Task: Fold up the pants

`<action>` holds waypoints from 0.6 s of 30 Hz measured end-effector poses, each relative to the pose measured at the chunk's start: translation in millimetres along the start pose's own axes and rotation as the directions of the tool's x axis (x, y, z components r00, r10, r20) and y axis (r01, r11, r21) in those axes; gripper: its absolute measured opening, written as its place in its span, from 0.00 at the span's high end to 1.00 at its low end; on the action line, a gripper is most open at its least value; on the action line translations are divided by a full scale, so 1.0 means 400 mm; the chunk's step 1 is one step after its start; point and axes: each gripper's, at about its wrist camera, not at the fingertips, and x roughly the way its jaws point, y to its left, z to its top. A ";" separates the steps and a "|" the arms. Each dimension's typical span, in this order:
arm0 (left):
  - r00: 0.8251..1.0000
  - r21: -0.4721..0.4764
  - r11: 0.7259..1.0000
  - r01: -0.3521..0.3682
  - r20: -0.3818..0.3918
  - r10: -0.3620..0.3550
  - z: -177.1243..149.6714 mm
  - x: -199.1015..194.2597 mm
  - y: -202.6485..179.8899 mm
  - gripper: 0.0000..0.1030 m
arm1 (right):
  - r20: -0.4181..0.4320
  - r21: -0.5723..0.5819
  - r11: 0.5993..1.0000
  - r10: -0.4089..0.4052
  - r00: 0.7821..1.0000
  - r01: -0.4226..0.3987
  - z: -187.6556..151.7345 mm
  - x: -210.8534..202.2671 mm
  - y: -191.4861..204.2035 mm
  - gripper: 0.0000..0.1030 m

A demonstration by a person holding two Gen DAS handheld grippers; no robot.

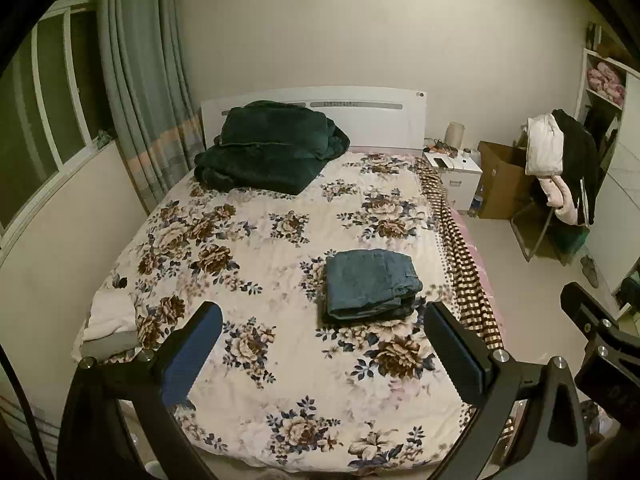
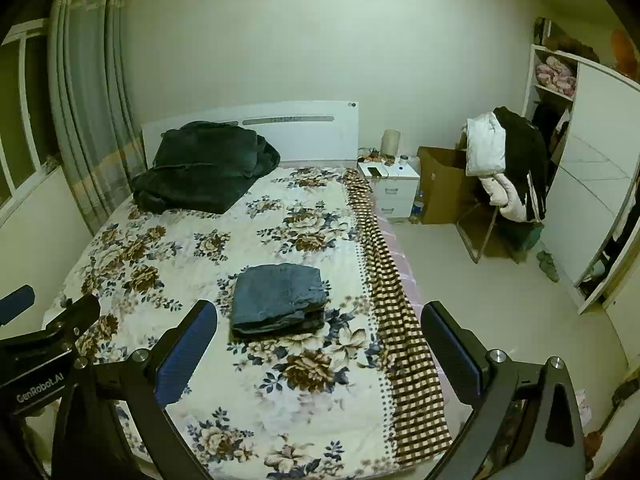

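1. Left wrist cam: above the bed [image 1: 280,240] foot edge, facing the headboard [image 1: 360,120], own fingers [image 1: 200,344] in the lower frame.
2. Right wrist cam: same height and heading, nearer the bed's right edge, more floor [image 2: 480,300].
3. Shared: whole bed, folded pants [image 1: 370,282] mid-right, nightstand [image 2: 394,188], wardrobe [image 2: 592,184].

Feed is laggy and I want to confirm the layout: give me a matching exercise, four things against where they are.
Things:
1. folded blue pants
2. dark green blanket
3. white nightstand
4. cardboard box

Places:
A. on the floor between the nightstand and the chair
B. piled against the headboard
C. beside the head of the bed
D. on the floral bedspread, ahead of both open grippers

Pairs: 1-D, 2-B, 3-C, 4-A
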 end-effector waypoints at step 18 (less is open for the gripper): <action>1.000 0.004 1.000 0.011 -0.021 -0.011 -0.020 0.007 0.014 0.00 | -0.037 -0.004 1.000 0.001 0.999 -0.001 -0.019 0.035 0.016 0.00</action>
